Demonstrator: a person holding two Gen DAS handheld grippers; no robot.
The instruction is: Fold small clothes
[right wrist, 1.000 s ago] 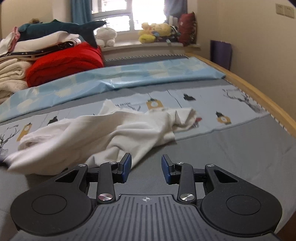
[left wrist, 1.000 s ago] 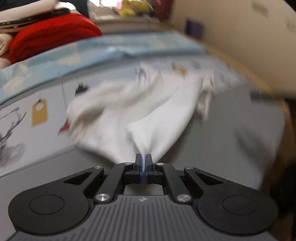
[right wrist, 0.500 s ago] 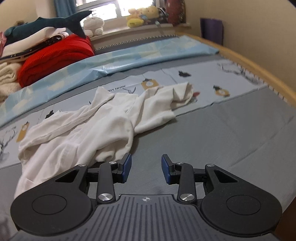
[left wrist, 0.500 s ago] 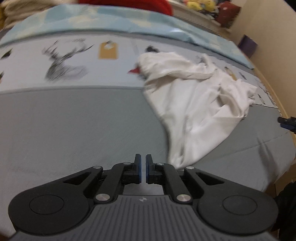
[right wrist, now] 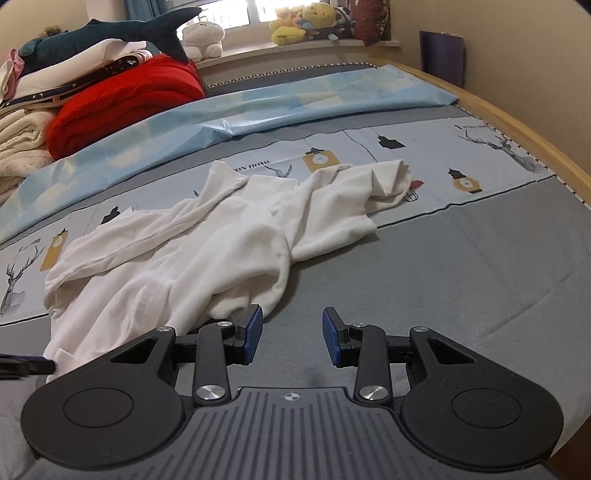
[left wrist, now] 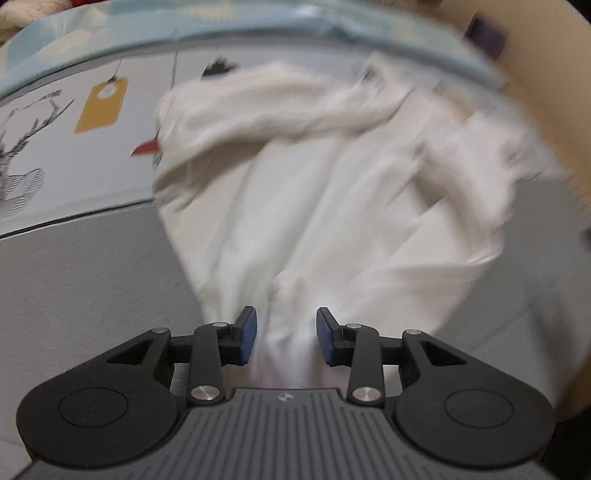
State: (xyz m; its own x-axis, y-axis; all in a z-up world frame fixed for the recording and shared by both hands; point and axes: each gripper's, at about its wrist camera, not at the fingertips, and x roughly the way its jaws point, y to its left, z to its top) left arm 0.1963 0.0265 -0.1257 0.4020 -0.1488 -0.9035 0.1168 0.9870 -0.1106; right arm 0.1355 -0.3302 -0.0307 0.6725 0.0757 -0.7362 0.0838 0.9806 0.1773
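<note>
The left wrist view is smeared by blur, so folds of the white garment (left wrist: 332, 192) are hard to make out there. It is seen crumpled on the grey bed (right wrist: 461, 280), ahead of both tongs. The left gripper (left wrist: 284, 336) is opening with cloth between its jaws, unpressed. The right gripper (right wrist: 292, 334) is held apart over bare sheet.

1. One white garment (right wrist: 207, 254) lay crumpled on the bed.
2. Two grippers were in view: left (left wrist: 284, 336), right (right wrist: 291, 334).
3. One red blanket (right wrist: 125, 99) was there.
4. One plush shark (right wrist: 110, 31) topped the pile.
</note>
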